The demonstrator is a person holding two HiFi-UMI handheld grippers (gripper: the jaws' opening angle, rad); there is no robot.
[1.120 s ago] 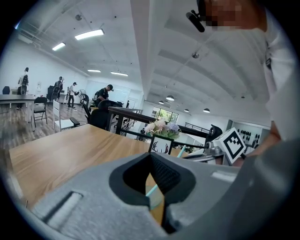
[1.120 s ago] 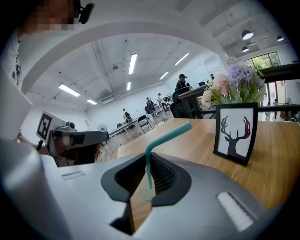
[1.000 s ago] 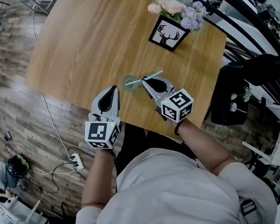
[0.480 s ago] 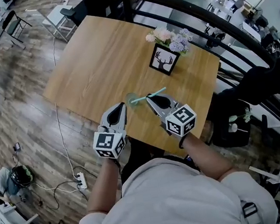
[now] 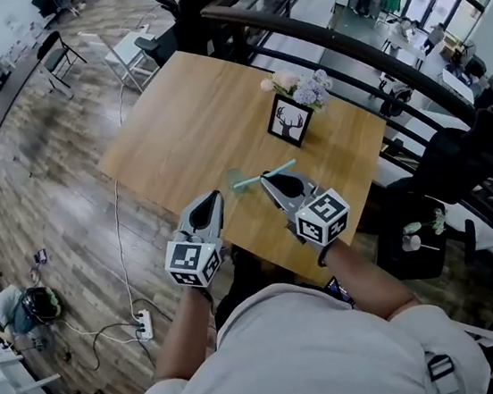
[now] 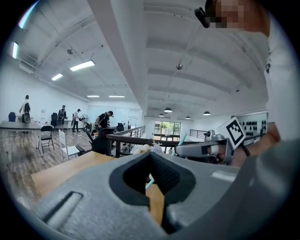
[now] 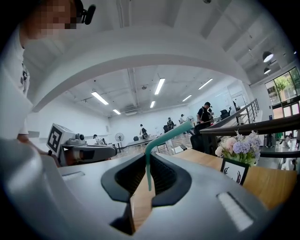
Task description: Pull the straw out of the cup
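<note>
My right gripper (image 5: 271,179) is shut on a teal bendy straw (image 5: 263,175), which sticks out to both sides of its tips above the wooden table (image 5: 182,119). In the right gripper view the straw (image 7: 148,171) hangs between the pads, its bent top slanting up to the right. Its lower end is free, with only table wood behind it. A clear cup (image 5: 232,179) shows faintly on the table under the straw's left end. My left gripper (image 5: 209,202) hovers just left of it, shut and holding nothing. The right gripper (image 6: 180,150) and straw tip (image 6: 148,183) appear in the left gripper view.
A framed deer picture (image 5: 290,121) and a bunch of pastel flowers (image 5: 300,88) stand at the table's far side. A dark railing (image 5: 362,50) runs behind the table. A black bag or chair (image 5: 458,164) sits at the right. A cable and power strip (image 5: 141,323) lie on the floor.
Both grippers have risen above the table, and the straw has gone up with the right one. The head view has pulled back, so the table looks smaller and farther.
</note>
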